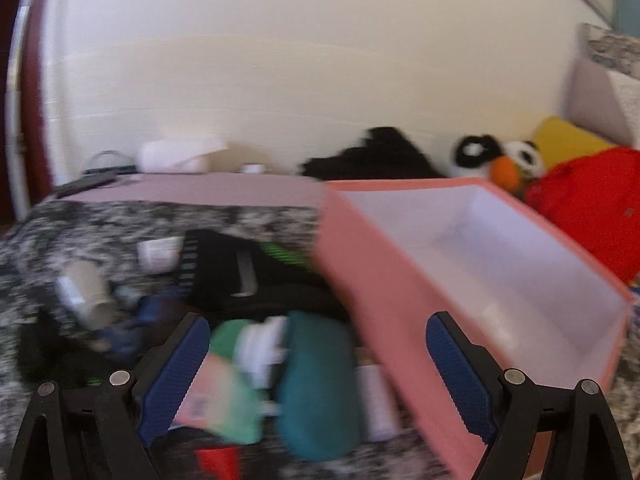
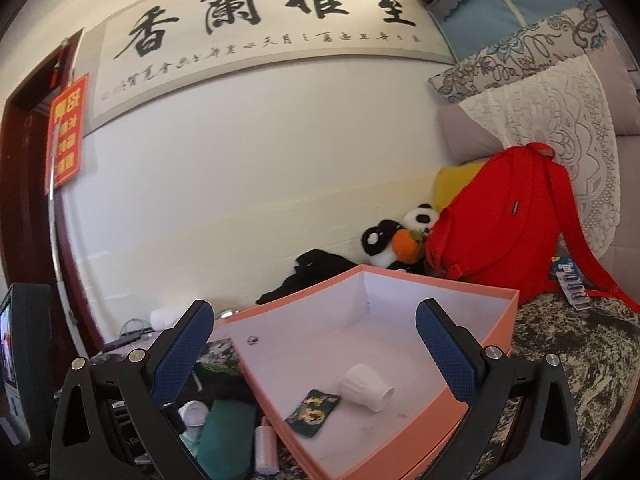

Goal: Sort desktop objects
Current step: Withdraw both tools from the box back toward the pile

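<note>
Lying below the released right hand-held gripper (image 2: pixel 314 344) (left likewise): white cup (image 2: pixel 366 387).

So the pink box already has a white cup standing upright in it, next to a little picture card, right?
Not quite. The white cup lies on its side in the pink box, next to the little picture card. The right wrist view shows it.

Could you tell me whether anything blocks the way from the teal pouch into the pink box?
Nothing visible does: the teal oblong pouch lies right beside the open pink cardboard box, whose top is uncovered. Only its side wall must be cleared. Both tongs are open and empty.
</note>
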`<act>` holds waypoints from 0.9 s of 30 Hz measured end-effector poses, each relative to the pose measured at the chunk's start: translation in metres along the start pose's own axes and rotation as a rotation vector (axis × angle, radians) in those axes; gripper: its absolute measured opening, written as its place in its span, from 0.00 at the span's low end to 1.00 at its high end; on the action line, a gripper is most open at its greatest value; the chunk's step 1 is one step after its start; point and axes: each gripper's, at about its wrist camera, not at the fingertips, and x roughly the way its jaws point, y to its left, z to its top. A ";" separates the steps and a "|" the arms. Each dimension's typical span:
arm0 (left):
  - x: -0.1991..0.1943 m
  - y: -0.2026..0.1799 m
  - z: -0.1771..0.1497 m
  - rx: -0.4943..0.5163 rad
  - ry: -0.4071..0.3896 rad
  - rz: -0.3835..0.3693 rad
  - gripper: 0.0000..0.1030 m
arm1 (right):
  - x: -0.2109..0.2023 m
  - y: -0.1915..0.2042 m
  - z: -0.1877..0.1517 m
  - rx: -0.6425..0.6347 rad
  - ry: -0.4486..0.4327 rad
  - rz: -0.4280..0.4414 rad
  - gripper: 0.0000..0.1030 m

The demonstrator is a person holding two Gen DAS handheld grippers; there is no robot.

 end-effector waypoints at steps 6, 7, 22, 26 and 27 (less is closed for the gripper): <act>-0.001 0.059 -0.005 -0.118 0.066 0.065 0.89 | -0.005 0.022 -0.007 -0.031 0.010 0.044 1.00; 0.000 0.070 -0.006 -0.139 0.077 0.074 0.89 | -0.005 0.026 -0.009 -0.034 0.013 0.052 1.00; 0.040 0.171 -0.043 -0.081 0.250 0.340 0.89 | 0.020 0.080 -0.046 -0.080 0.304 0.329 1.00; 0.061 0.192 -0.053 -0.095 0.338 0.410 0.89 | 0.034 0.089 -0.061 -0.077 0.417 0.385 1.00; 0.066 0.197 -0.056 -0.111 0.363 0.406 0.89 | 0.038 0.091 -0.065 -0.074 0.446 0.399 1.00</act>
